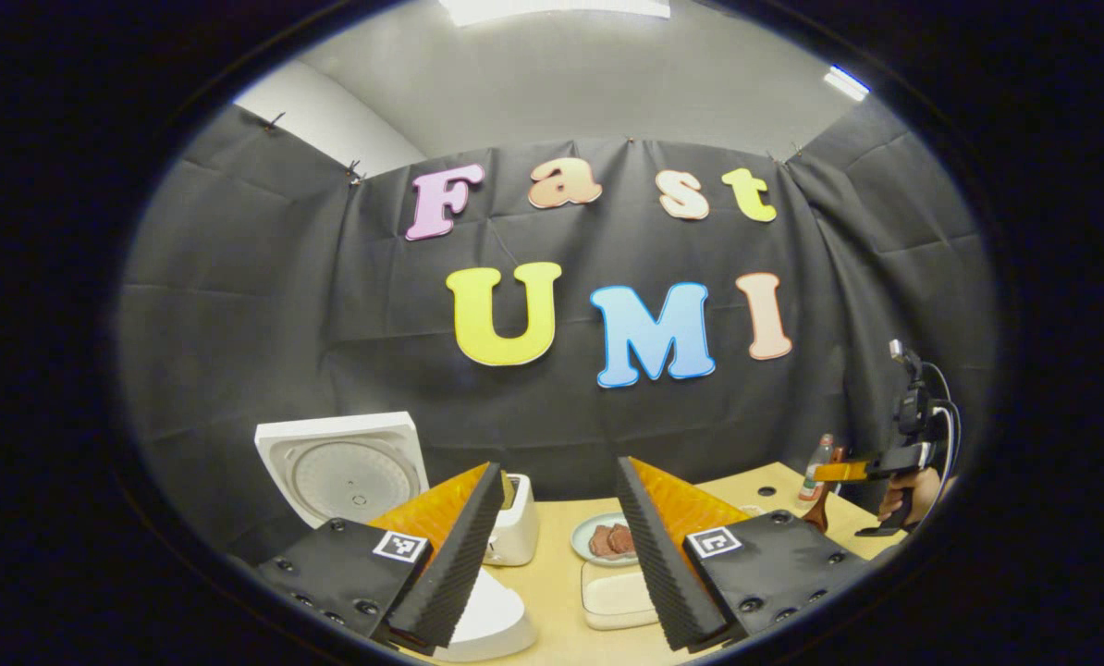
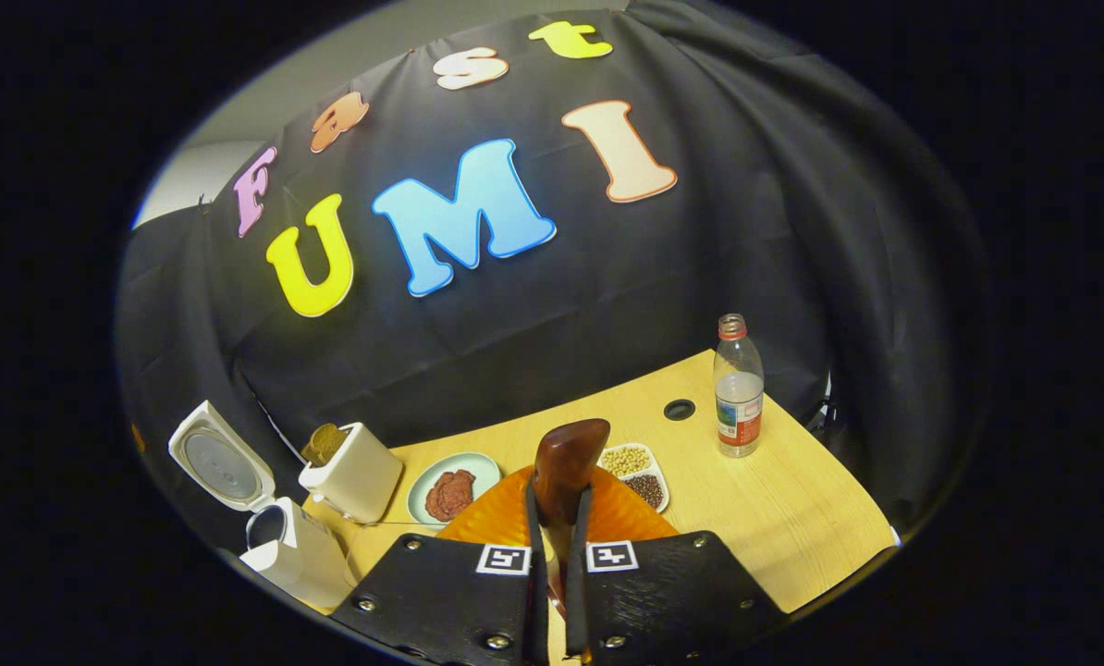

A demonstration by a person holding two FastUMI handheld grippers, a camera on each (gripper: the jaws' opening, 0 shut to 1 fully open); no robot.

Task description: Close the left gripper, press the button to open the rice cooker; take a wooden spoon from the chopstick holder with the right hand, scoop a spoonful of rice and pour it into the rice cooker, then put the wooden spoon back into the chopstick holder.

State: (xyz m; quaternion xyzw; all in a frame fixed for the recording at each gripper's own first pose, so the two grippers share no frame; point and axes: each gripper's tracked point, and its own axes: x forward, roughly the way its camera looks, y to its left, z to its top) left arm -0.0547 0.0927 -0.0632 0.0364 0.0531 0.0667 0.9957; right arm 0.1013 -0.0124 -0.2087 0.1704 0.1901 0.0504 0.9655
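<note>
In the right gripper view, the right gripper (image 2: 557, 527) was clamped on the wooden spoon (image 2: 566, 472), both fingers pressed to its handle. The spoon's long axis ran straight ahead between the fingers, bowl end pointing forward and up, above the table (image 2: 792, 518). Past it lay a divided dish of beans (image 2: 640, 472), a plate (image 2: 453, 492) and a water bottle (image 2: 738, 388). Left of these stood the white chopstick holder (image 2: 353, 481) and the rice cooker (image 2: 279, 541), lid raised.

In the left gripper view, the left gripper (image 1: 561, 546) hung wide apart and empty, low over the table, the cooker's open lid (image 1: 344, 467) just beyond. Far right, a hand (image 1: 913, 495) held the other gripper.
</note>
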